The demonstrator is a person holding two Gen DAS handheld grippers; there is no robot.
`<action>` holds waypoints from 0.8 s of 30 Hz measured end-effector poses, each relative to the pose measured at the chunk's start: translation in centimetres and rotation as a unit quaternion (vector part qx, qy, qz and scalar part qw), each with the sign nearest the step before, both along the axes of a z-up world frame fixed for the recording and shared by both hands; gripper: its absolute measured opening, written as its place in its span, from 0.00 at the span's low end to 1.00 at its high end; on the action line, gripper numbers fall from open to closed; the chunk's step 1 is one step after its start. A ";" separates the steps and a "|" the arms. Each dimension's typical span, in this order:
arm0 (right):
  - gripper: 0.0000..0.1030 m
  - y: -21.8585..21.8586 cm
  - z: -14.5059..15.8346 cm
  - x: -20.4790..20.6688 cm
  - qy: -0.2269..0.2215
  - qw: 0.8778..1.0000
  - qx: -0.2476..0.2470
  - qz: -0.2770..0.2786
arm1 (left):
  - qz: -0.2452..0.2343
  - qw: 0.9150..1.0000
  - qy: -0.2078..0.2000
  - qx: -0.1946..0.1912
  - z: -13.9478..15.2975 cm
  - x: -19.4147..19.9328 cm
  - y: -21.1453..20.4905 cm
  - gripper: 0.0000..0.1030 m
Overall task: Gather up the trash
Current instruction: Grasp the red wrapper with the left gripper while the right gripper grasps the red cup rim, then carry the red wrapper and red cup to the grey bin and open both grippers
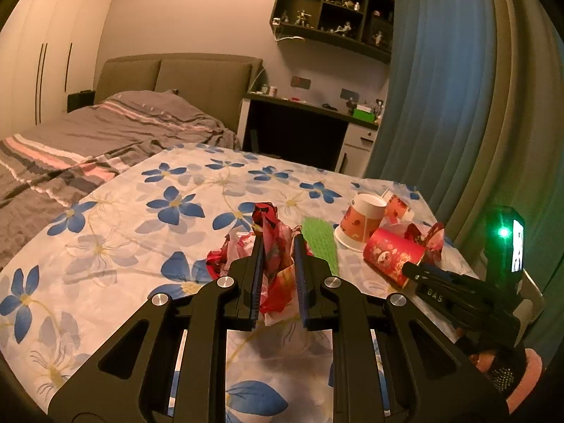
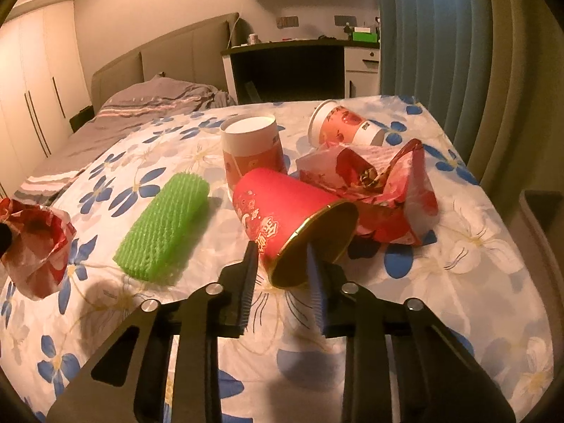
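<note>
My left gripper (image 1: 279, 239) is shut on a crumpled red-and-white wrapper (image 1: 268, 215), held just above the floral tablecloth (image 1: 141, 211); the same wrapper (image 2: 38, 243) shows at the left edge of the right wrist view. A red paper cup (image 2: 282, 208) lies on its side, its gold-lined mouth toward me. My right gripper (image 2: 282, 252) straddles the near left part of its rim, left finger outside the wall and right finger inside the mouth, with a gap still showing. From the left wrist view the right gripper (image 1: 414, 271) sits at the red cup (image 1: 393, 253).
A green foam net (image 2: 165, 222) lies left of the red cup. Behind it stands an upturned orange-and-white cup (image 2: 252, 148), another cup (image 2: 343, 123) on its side, and a large crumpled red wrapper (image 2: 380, 183). A blue curtain (image 2: 423, 35) hangs right; a bed (image 1: 105, 130) lies beyond.
</note>
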State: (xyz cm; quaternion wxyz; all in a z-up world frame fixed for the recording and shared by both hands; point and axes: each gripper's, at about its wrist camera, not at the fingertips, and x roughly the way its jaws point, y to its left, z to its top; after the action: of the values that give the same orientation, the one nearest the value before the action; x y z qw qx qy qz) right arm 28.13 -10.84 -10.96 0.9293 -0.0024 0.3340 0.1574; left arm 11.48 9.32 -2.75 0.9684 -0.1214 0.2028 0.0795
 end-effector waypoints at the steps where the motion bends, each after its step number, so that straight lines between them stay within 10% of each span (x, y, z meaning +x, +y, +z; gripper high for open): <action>1: 0.22 0.1 -0.1 0.2 0.004 1.000 0.002 0.001 | 0.000 1.000 0.000 0.000 0.0 0.0 0.0 0.15; 10: 0.04 0.2 0.1 -0.1 -0.004 1.000 0.002 0.015 | -0.004 1.000 0.004 -0.001 -0.4 0.4 -0.2 0.15; 24: 0.03 -2.2 2.5 -5.5 -0.070 0.997 -0.014 0.026 | -0.019 1.000 0.001 0.009 0.1 -0.2 -2.0 0.15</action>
State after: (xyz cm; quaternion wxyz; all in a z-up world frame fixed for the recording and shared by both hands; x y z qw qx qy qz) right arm 22.64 -13.04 -8.44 0.9460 -0.0353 0.2698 0.1765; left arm 11.33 7.34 -2.66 0.9706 -0.1085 0.2052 0.0632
